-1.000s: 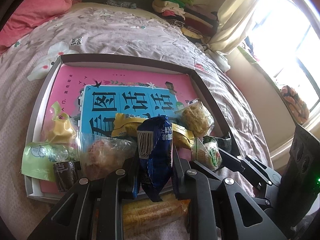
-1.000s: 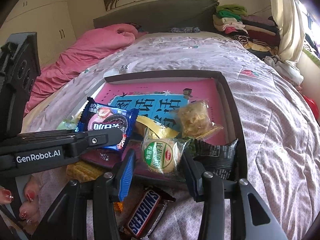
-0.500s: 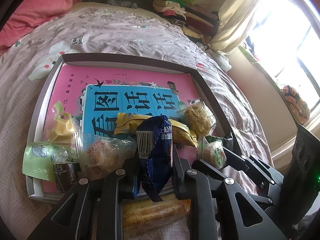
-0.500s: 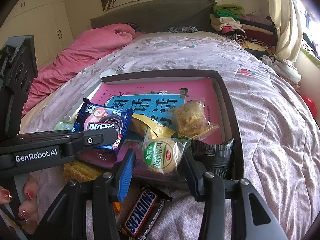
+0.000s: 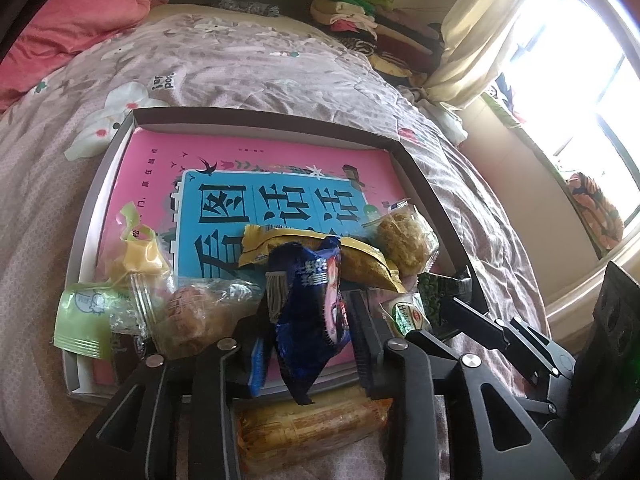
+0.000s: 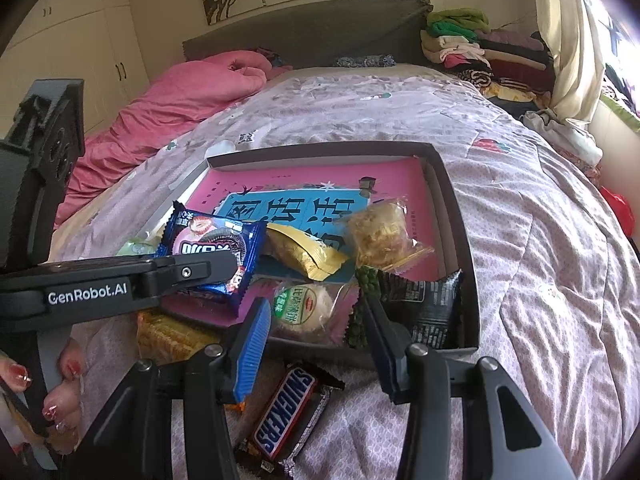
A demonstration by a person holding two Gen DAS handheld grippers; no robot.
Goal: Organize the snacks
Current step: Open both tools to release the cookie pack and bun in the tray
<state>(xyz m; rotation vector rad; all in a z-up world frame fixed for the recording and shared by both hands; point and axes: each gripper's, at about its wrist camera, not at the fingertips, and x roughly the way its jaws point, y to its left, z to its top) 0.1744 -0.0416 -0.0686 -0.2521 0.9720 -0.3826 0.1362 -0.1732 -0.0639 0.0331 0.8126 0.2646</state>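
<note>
My left gripper (image 5: 306, 312) is shut on a blue cookie packet (image 5: 308, 300), held above the near edge of a grey box (image 5: 256, 114) lined with a pink book. The packet shows in the right wrist view (image 6: 212, 244) too. Inside the box lie a yellow packet (image 5: 320, 256), a clear-wrapped pastry (image 5: 404, 236), a round cake with a green label (image 6: 304, 308) and a black packet (image 6: 428, 304). My right gripper (image 6: 316, 332) is open and empty, over the box's near edge around the green-label cake.
A Snickers bar (image 6: 288, 412) and an orange cracker pack (image 5: 308, 424) lie on the bedspread in front of the box. Clear and green bags (image 5: 120, 308) fill the box's near left corner. Folded clothes (image 6: 480, 52) are stacked at the bed's far right.
Both grippers have moved a little back from the box. The blue packet stays gripped in the left gripper and tilts slightly. The right gripper stays open.
</note>
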